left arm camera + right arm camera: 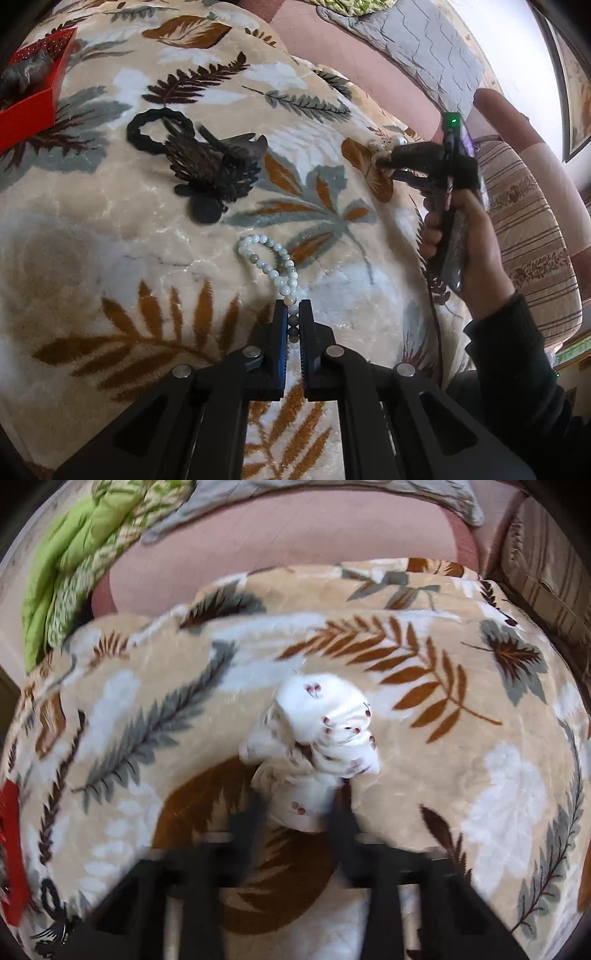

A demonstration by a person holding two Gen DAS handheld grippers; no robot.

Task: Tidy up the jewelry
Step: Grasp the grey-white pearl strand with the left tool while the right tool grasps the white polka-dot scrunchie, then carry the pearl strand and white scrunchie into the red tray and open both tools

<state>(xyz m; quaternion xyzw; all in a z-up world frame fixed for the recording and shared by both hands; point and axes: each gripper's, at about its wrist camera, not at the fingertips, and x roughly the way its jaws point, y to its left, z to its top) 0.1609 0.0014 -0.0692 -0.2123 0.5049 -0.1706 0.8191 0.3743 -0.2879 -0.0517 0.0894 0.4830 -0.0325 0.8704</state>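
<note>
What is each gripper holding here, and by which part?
The left gripper is shut on the pale bead bracelet, pinching its near end. The right gripper has the white scrunchie by its near edge between its jaws.

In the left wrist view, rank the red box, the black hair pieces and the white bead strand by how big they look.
1. black hair pieces
2. red box, partly cropped by the frame edge, so unsure
3. white bead strand, despite lying nearest the camera

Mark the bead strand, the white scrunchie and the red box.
bead strand (275, 264), left wrist view, on the pale beads of its loop.
white scrunchie (325, 727), right wrist view, on its bunched fabric.
red box (33, 103), left wrist view, on its side wall.
</note>
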